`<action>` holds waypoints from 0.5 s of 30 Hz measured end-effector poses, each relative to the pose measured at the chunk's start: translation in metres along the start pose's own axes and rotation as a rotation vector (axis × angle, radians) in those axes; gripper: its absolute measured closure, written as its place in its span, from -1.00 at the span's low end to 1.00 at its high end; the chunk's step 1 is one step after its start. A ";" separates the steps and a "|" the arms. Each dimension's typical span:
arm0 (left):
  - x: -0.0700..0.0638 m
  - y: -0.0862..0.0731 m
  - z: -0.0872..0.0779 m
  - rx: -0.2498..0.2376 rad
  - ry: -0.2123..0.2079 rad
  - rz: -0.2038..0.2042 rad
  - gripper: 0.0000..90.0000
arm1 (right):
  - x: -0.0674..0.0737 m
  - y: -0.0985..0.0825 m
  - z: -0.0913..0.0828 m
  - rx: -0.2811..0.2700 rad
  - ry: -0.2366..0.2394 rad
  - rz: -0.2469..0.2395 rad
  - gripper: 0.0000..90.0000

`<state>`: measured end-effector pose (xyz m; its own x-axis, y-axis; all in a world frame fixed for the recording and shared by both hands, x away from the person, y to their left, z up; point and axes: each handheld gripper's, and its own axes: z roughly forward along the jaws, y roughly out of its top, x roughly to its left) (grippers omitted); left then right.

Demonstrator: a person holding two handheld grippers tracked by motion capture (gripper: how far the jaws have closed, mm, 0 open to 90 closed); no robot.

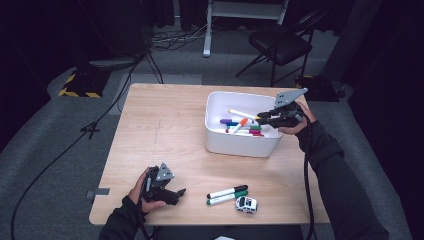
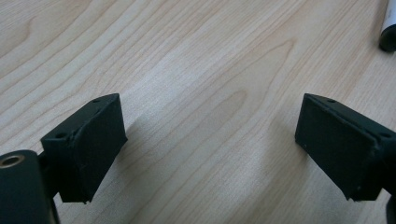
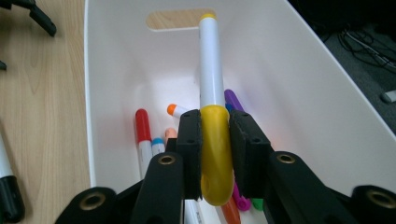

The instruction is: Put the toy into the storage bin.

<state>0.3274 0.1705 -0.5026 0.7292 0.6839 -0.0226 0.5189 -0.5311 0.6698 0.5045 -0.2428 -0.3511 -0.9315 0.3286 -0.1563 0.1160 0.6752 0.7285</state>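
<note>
A person at a wooden table [image 1: 165,130] sorts markers into a white bin [image 1: 240,142]. The right gripper [image 3: 215,154] pinches a yellow marker [image 3: 211,84] by its cap, above the bin. Next, it likely lowers and lets go. The left gripper [image 2: 210,140] rests half open, empty. No readable writing.

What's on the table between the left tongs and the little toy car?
Two markers, black-capped and green-capped, lie between left tongs and white toy car, high view.
</note>
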 end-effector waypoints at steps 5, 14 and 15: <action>0.000 0.000 0.000 0.000 0.000 0.000 -0.80 | 0.002 -0.007 0.001 0.050 0.015 0.000 0.67; 0.000 0.000 0.000 0.000 0.000 0.000 -0.80 | 0.003 -0.019 -0.006 0.085 0.015 -0.003 0.67; 0.000 0.000 0.000 0.000 0.000 0.000 -0.80 | 0.003 -0.019 -0.007 0.092 0.017 0.002 0.67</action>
<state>0.3274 0.1705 -0.5026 0.7294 0.6838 -0.0226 0.5188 -0.5312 0.6698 0.4967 -0.2592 -0.3612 -0.9369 0.3191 -0.1427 0.1482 0.7325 0.6644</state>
